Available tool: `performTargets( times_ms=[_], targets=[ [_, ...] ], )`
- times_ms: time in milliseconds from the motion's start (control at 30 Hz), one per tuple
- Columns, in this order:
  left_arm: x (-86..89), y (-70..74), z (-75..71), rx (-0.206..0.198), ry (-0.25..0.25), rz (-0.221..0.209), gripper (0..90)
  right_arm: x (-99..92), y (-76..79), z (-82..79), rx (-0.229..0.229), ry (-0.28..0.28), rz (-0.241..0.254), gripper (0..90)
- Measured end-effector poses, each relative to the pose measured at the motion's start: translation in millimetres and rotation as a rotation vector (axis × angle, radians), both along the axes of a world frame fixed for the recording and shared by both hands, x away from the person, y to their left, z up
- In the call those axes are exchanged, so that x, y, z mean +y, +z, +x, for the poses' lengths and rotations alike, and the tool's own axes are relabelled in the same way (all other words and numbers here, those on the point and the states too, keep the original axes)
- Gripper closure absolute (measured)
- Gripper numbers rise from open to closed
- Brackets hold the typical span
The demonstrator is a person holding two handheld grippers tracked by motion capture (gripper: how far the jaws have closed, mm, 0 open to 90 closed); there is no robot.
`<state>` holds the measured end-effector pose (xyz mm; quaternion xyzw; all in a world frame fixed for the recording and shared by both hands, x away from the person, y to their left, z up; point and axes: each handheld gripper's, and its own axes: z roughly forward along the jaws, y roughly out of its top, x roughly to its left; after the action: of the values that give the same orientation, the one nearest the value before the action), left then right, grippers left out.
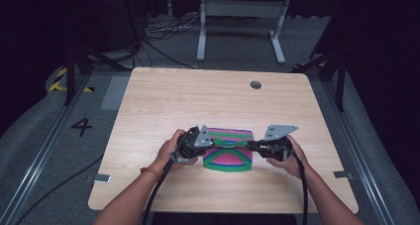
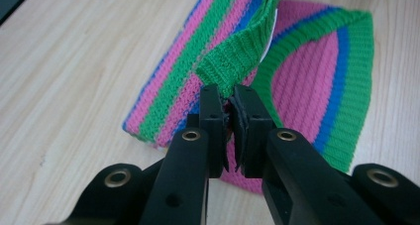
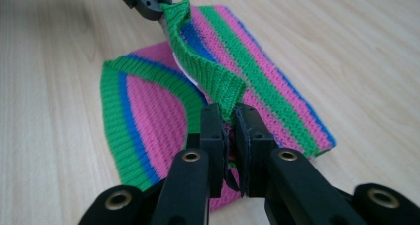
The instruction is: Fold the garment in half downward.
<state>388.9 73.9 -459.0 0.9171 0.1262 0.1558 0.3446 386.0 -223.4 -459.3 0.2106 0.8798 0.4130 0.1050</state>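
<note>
A knitted cloth (image 1: 228, 158) striped in pink, green and blue lies on the wooden table (image 1: 163, 101), near its front middle. My left gripper (image 1: 214, 141) is shut on the cloth's green ribbed edge (image 2: 233, 61) at the left side. My right gripper (image 1: 246, 144) is shut on the same green edge (image 3: 208, 71) at the right. The edge is lifted off the cloth and stretched between the two grippers. In the right gripper view the left gripper's jaw tips (image 3: 148, 2) pinch the far end of the raised edge. The rest of the cloth (image 2: 317, 71) lies flat.
A round cable hole (image 1: 255, 84) sits in the table near its far edge. Bare wood surrounds the cloth on all sides. Beyond the table stand a white frame leg (image 1: 201, 31) and loose cables (image 1: 163, 31) on the floor.
</note>
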Motion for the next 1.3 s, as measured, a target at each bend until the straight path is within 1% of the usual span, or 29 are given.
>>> performTargets(
  times_ms=[67,200,233,300,367,400,467,500,567,600,633,667,700,733,767,800,833,867,900,933,967,1033,1067,1100,1133,1167,1200,1233,1300],
  targets=[
    [0.1,-4.4,-4.5,0.005,-0.012,0.009,83.6,-0.1,-2.0,-2.6,0.006,0.002,-0.003,83.5],
    [0.3,-10.7,-12.5,0.012,-0.024,0.032,83.2,1.5,-7.5,-12.1,0.01,0.023,-0.034,82.8],
    [1.9,-13.0,-16.6,0.023,-0.023,0.038,82.5,2.0,-9.5,-16.2,0.015,0.033,-0.047,82.9],
    [2.9,-14.0,-18.1,0.023,-0.024,0.039,82.6,2.2,-11.1,-19.7,0.021,0.031,-0.055,82.8],
    [5.9,-16.4,-20.6,0.04,-0.017,0.037,81.9,2.0,-11.5,-21.7,0.02,0.032,-0.059,82.6],
    [7.5,-17.0,-21.8,0.047,-0.013,0.039,80.4,1.5,-12.2,-25.6,0.022,0.03,-0.063,81.8],
    [11.2,-16.6,-23.4,0.055,-0.006,0.037,78.9,1.1,-12.2,-26.4,0.019,0.031,-0.067,81.2],
    [14.5,-14.8,-24.7,0.062,0.004,0.027,76.3,0.3,-11.8,-28.1,0.024,0.025,-0.064,80.0],
    [20.4,-10.9,-25.3,0.057,0.02,0.004,73.5,-1.6,-8.9,-30.7,0.015,0.015,-0.049,79.5],
    [24.9,-7.4,-23.9,0.063,0.046,-0.024,70.8,-1.9,-7.7,-31.3,0.011,0.014,-0.043,78.9],
    [26.9,-5.9,-22.1,0.076,0.061,-0.051,65.7,-1.5,-5.6,-32.1,0.005,0.007,-0.029,78.0],
    [27.1,-5.2,-20.6,0.085,0.073,-0.074,63.8,-0.6,-4.9,-32.4,0.005,0.006,-0.024,77.4],
    [27.1,-5.2,-20.6,0.085,0.073,-0.074,62.5,-0.6,-4.9,-32.4,0.005,0.006,-0.024,77.4],
    [24.1,-5.1,-19.3,0.09,0.08,-0.082,62.5,1.2,-4.9,-32.7,0.007,0.001,-0.018,76.3],
    [20.3,-5.8,-19.2,0.094,0.07,-0.088,61.5,7.5,-6.7,-32.7,0.004,0.002,-0.025,74.4],
    [12.7,-7.6,-20.8,0.109,0.034,-0.092,61.4,9.7,-7.5,-33.0,0.002,0.005,-0.025,71.9],
    [12.7,-7.6,-20.8,0.109,0.034,-0.092,61.0,12.7,-8.7,-33.5,0.003,0.005,-0.024,70.4],
    [7.6,-9.5,-22.0,0.117,0.013,-0.09,61.0,12.7,-8.7,-33.5,0.003,0.005,-0.024,70.4],
    [1.4,-12.2,-23.0,0.118,0.001,-0.065,60.5,15.6,-10.1,-34.3,0.007,0.009,-0.025,69.2],
    [-2.5,-14.7,-23.3,0.12,-0.002,-0.05,59.9,18.8,-12.5,-34.8,0.009,0.013,-0.03,66.6],
    [-4.9,-17.5,-23.1,0.129,-0.006,-0.047,60.7,21.1,-15.1,-34.5,0.009,0.008,-0.04,65.1],
    [-7.5,-25.8,-22.8,0.144,-0.001,-0.035,62.8,24.1,-22.0,-32.8,0.019,0.002,-0.053,65.9],
    [-7.2,-29.8,-23.0,0.143,0.0,-0.036,64.1,25.5,-27.3,-31.4,0.025,-0.002,-0.075,67.4],
    [-5.8,-31.0,-23.4,0.136,0.004,-0.046,64.6,25.7,-30.4,-30.8,0.03,-0.002,-0.081,69.4],
    [-5.8,-31.0,-23.4,0.136,0.004,-0.046,66.9,25.7,-30.4,-30.8,0.03,-0.002,-0.081,69.4],
    [-4.8,-31.0,-22.8,0.137,0.01,-0.053,66.9,25.3,-31.0,-30.6,0.029,-0.004,-0.075,71.8],
    [-3.8,-30.9,-22.0,0.138,0.013,-0.056,73.4,24.8,-30.2,-30.3,0.028,-0.006,-0.077,80.3],
    [-2.6,-30.4,-21.1,0.135,0.018,-0.056,75.7,25.2,-30.1,-30.9,0.027,-0.002,-0.082,83.1],
    [-2.8,-29.8,-21.2,0.127,0.013,-0.057,81.5,27.0,-29.0,-32.8,0.009,0.001,-0.1,86.7]
  ],
)
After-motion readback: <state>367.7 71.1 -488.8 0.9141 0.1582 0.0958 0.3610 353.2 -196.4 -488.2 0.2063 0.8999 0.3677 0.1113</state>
